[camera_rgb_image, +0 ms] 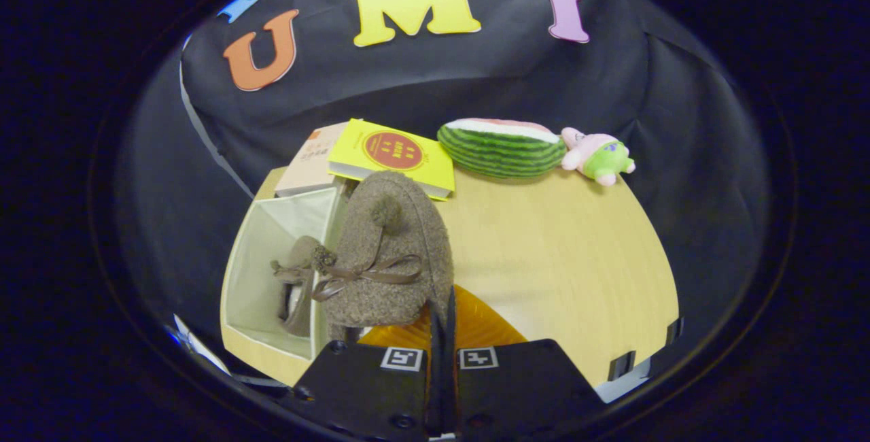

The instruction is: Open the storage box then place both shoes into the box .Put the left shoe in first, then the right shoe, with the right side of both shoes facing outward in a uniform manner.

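My gripper (442,309) is shut on the rim of a brown felt shoe (391,251) with a pompom and a ribbon bow. The shoe is held just ahead of the fingers, its toe pointing away, right beside the open white storage box (262,245). The box stands left of the fingers with its mouth facing up toward me. A second brown shoe (299,279) with the same ribbon lies inside it, against the wall nearest the held shoe. The held shoe hides part of that wall.
An orange ribbed flat piece (479,326) lies on the wooden table (571,251) under the fingers. Behind the box are a yellow book (394,153) and a beige book (309,163). A watermelon plush (499,146) and a pink-green plush toy (598,155) sit at the back.
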Demonstrator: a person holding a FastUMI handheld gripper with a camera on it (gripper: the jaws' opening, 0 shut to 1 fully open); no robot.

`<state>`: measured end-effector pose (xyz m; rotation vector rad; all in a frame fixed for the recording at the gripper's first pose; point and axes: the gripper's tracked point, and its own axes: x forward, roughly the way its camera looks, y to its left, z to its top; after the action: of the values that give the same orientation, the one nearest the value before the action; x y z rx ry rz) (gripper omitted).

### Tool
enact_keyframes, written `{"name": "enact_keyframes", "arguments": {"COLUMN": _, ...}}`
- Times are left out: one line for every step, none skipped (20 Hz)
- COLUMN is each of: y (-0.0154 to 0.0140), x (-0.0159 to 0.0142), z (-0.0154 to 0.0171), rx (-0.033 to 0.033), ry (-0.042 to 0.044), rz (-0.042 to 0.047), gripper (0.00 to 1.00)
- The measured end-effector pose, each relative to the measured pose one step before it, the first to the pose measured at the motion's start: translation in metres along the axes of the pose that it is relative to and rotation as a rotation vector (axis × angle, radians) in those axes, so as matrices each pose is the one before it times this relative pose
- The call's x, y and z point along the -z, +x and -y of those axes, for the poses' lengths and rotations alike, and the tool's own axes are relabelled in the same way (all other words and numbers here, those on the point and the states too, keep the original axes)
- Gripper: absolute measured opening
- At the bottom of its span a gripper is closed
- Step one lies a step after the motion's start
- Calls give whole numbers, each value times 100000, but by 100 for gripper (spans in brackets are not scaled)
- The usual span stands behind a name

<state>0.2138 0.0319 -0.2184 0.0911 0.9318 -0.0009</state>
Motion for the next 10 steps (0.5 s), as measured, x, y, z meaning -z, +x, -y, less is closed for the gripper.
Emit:
{"name": "enact_keyframes", "arguments": {"y": -323, "x": -334, "z": -1225, "rx": -799, "ry": 133, "rz": 975, "gripper": 6}}
{"name": "enact_keyframes", "arguments": {"y": -274, "x": -224, "z": -966, "rx": -266, "ry": 107, "rz": 994, "gripper": 6}}
{"name": "enact_keyframes", "arguments": {"y": -135, "x": -190, "z": -1064, "rx": -116, "ry": -170, "rz": 569, "gripper": 6}}
{"name": "enact_keyframes", "arguments": {"y": -64, "x": -350, "z": -1132, "rx": -555, "ry": -58, "rz": 778, "gripper": 6}}
{"name": "enact_keyframes", "arguments": {"y": 73, "x": -208, "z": -973, "rx": -555, "ry": 232, "rz": 655, "gripper": 6}}
{"name": "enact_keyframes", "arguments": {"y": 123, "x": -77, "z": -829, "rx": -320, "ry": 179, "rz": 247, "gripper": 6}}
{"name": "enact_keyframes", "arguments": {"y": 149, "x": -41, "z": -829, "rx": -198, "ry": 783, "rz": 172, "gripper": 6}}
{"name": "enact_keyframes", "arguments": {"y": 278, "x": -2, "z": -748, "rx": -178, "ry": 666, "rz": 154, "gripper": 6}}
{"name": "enact_keyframes", "arguments": {"y": 342, "x": 74, "z": -740, "rx": -184, "ry": 706, "rz": 503, "gripper": 6}}
{"name": "enact_keyframes", "arguments": {"y": 439, "x": 8, "z": -747, "rx": -315, "ry": 1068, "rz": 951, "gripper": 6}}
